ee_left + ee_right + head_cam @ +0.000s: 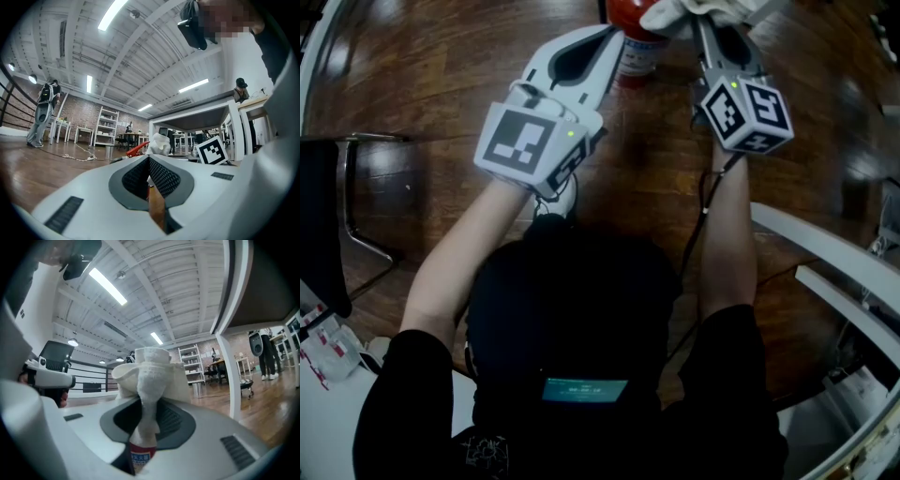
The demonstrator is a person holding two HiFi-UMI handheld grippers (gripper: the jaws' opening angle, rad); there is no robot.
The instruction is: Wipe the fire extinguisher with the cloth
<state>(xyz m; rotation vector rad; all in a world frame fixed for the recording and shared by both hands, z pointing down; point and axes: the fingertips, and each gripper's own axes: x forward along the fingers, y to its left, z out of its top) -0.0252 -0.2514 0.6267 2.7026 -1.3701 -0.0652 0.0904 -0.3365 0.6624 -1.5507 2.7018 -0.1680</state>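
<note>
Nearest, my right claw (143, 406) pinches the soft, light cloth (149, 364) above the fire extinguisher (634, 52) on the wooden floor (431, 56); my left claw (612, 39) is closed, empty. Cylinder likely heavy, slick: I would steady its neck.

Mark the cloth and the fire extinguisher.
cloth (149, 376), right gripper view, bunched middle of the fabric.
fire extinguisher (637, 58), head view, label on its body.
</note>
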